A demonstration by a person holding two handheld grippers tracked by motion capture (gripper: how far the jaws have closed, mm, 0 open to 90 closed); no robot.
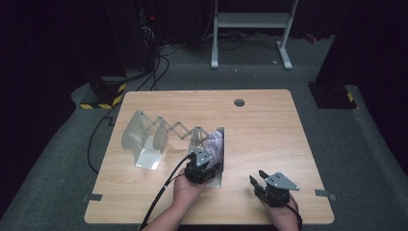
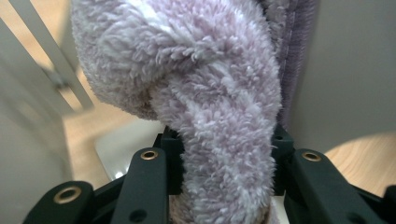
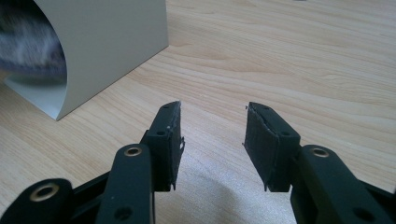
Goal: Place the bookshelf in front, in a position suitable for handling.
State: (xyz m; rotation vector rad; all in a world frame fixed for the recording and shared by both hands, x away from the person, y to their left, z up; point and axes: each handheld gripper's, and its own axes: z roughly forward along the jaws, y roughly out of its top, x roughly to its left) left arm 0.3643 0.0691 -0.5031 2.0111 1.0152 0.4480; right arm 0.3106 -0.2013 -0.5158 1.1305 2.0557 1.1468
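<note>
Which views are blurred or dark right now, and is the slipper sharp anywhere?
High view: table lit, surroundings dark, slipper small and soft. Left gripper view: slipper sharp, rack at the left edge blurred. Right gripper view: jaws and wood sharp, slipper smeared at top left.

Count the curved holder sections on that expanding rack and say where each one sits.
3. Far-left section, middle section, and the right one holding the fluffy slipper that the left gripper grips. More could be hidden behind the slipper.
</note>
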